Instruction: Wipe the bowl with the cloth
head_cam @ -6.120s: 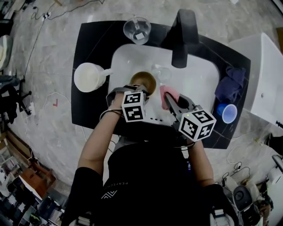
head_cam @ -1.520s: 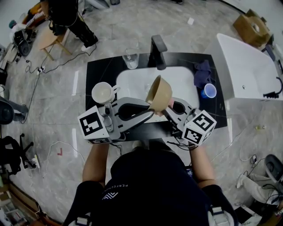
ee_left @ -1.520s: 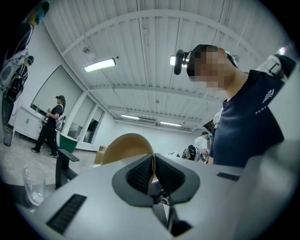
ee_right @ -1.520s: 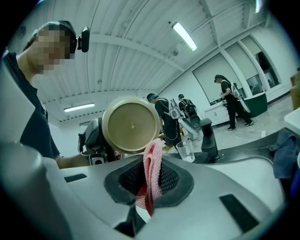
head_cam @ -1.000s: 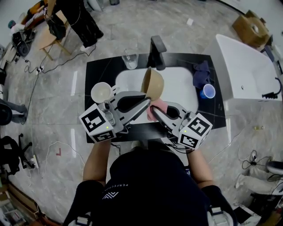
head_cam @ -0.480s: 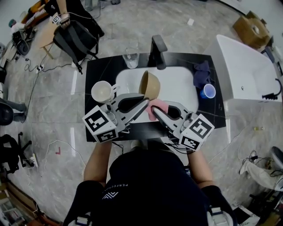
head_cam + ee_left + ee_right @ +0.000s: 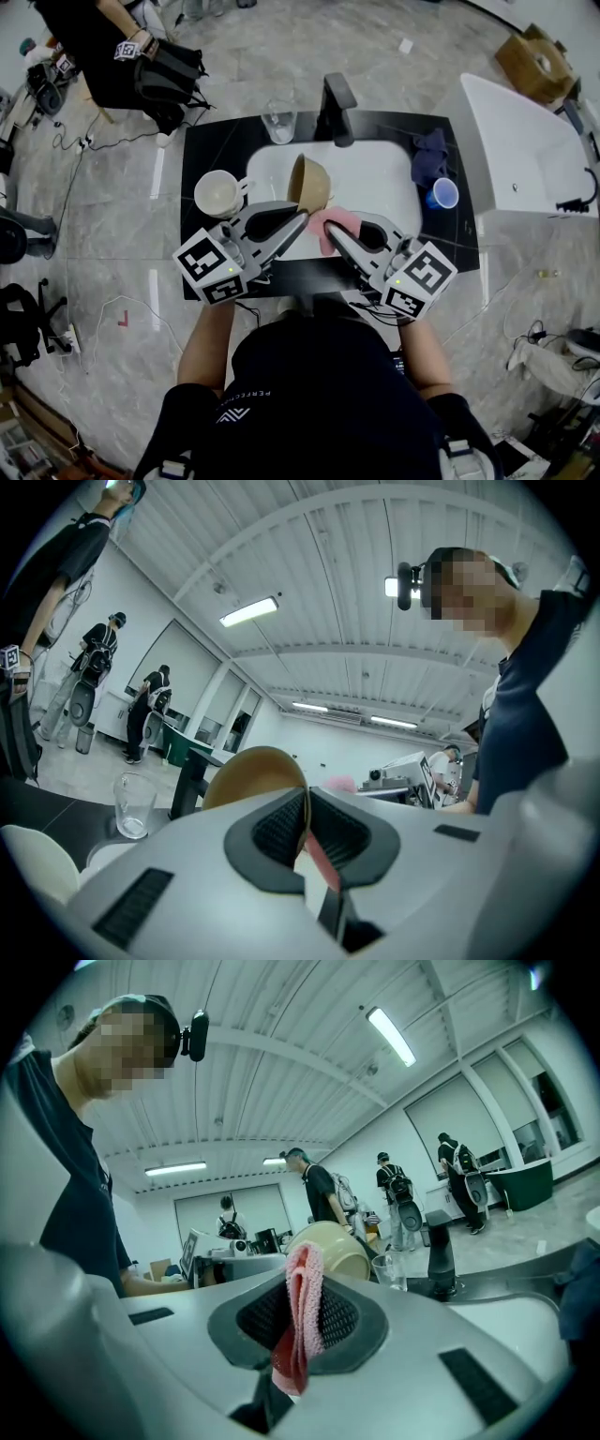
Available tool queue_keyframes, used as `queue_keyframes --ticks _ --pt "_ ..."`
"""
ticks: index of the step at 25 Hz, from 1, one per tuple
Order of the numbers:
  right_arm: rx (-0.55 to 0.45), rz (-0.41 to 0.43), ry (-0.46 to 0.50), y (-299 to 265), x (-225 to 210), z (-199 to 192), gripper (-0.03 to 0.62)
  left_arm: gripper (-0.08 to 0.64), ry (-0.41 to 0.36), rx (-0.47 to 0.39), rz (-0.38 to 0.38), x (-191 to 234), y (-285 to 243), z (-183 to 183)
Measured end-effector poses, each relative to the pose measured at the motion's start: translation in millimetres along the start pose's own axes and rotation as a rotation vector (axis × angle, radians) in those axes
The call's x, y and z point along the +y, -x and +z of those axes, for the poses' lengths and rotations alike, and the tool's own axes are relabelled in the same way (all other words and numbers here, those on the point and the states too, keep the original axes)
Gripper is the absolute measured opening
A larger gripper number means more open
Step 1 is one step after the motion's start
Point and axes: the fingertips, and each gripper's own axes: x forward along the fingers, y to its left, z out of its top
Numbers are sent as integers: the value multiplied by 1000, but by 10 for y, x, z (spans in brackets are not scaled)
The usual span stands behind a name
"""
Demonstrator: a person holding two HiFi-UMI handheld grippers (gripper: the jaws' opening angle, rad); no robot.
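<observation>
A tan bowl (image 7: 308, 182) hangs on edge over the white sink (image 7: 386, 178), its rim pinched in my left gripper (image 7: 302, 217). In the left gripper view the bowl (image 7: 251, 771) rises just beyond the shut jaws. My right gripper (image 7: 330, 228) is shut on a pink cloth (image 7: 330, 225) that bunches up right beside the bowl's lower edge. The right gripper view shows the folded cloth (image 7: 303, 1309) squeezed between the pads, with the bowl (image 7: 333, 1249) just behind it.
On the black counter (image 7: 202, 169) stand a white mug (image 7: 218, 194) at the left, a clear glass (image 7: 279, 120) at the back and a black faucet (image 7: 337, 109). A dark blue rag (image 7: 429, 147) and a blue cup (image 7: 442, 194) lie at the right. People stand at the far left.
The bowl has come down and a little to the left over the sink with my left gripper. The cloth in my right gripper stays beside its lower edge.
</observation>
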Motion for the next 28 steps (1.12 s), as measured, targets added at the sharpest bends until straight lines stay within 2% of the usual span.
queue_keyframes --ticks 5,10,17,28 --pt "-32 -15 -18 17 -27 101 49 20 -26 75 -12 -59 4 -171" --pt "-50 -41 -14 64 -102 140 49 20 -18 105 -26 -121 -41 -290" --pt "-77 -80 -21 105 -202 184 49 20 -1 124 -34 -167 -23 -395" --pt "-104 -136 -32 177 -320 214 48 20 -5 124 -135 -416 -17 -372"
